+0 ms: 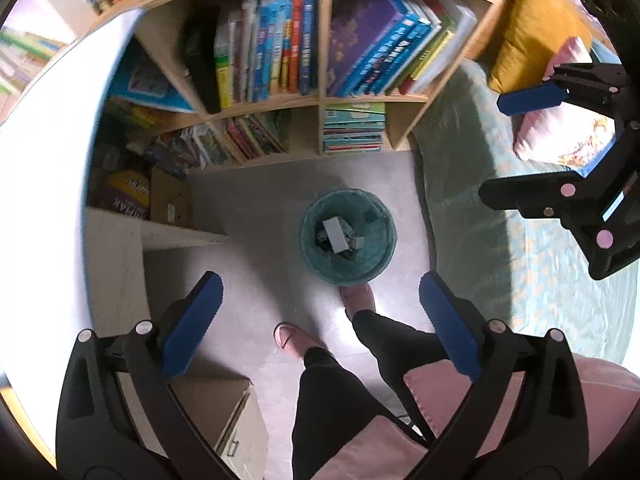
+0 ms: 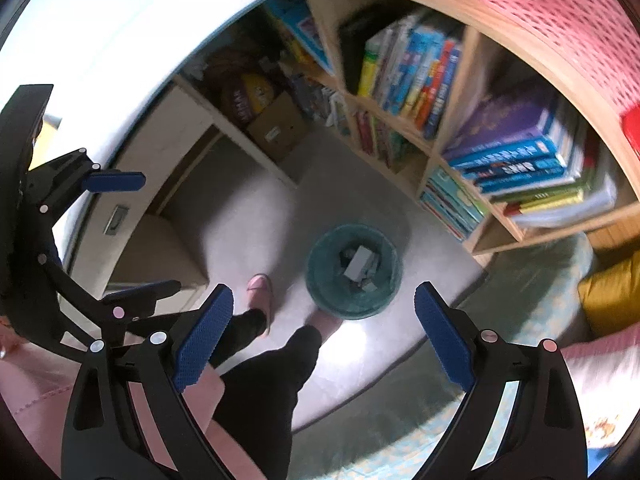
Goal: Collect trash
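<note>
1. Both grippers point nearly straight down, blue pads spread wide with nothing between them: left gripper (image 1: pixel 320 324), right gripper (image 2: pixel 324 332).
2. Just past the person's pink slippers (image 1: pixel 358 296) sits the round teal mesh wastebasket (image 1: pixel 348 276) on the grey floor.
3. Inside it, grey boxy scraps of trash (image 1: pixel 338 236) look light and stiff-ish, like cardboard; I'd pinch one by its flat sides.
4. Farthest off is the wooden bookshelf (image 1: pixel 320 96).

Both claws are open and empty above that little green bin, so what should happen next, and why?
Probably lift away and look for more trash. The left gripper and right gripper stand open with nothing between the jaws, and grey scraps already lie in the green bin below.
</note>
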The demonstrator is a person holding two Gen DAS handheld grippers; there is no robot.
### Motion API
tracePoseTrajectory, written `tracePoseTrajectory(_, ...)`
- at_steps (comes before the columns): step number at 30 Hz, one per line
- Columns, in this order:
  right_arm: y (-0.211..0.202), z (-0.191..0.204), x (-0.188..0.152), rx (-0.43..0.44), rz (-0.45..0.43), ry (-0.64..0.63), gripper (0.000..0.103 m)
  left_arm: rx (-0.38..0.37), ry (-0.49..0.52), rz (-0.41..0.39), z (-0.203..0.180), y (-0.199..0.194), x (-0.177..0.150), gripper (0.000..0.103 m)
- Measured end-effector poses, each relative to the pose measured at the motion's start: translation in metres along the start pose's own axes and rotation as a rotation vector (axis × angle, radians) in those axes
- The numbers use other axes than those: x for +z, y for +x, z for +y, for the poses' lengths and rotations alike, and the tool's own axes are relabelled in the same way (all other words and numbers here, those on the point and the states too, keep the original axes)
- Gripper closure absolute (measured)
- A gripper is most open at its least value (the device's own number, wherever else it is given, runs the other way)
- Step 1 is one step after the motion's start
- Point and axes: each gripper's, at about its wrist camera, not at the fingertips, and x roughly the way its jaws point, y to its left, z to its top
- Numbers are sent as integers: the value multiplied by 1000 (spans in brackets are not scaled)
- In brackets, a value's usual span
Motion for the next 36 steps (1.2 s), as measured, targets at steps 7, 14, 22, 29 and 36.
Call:
tracePoseTrajectory(7, -6, 39, 28, -18, -33, -164, 12, 55, -131, -42, 28, -24, -18, 7)
tracePoseTrajectory(14, -17, 77, 64, -5, -100, -270, 12, 80, -288, -72, 72, -49, -42, 7)
tracePoseTrajectory(22, -20, 130, 99, 28, -145, -352, 12, 102, -427, -132, 124, -76, -68, 7)
tracePoseTrajectory(29, -14, 177, 126, 85, -171, -416, 12, 136, -557, -158, 162, -89, -100, 7)
tracePoseTrajectory(36, -6, 233, 148, 156, -187, -506, 12, 171, -710, -174, 202, -97, -138, 7)
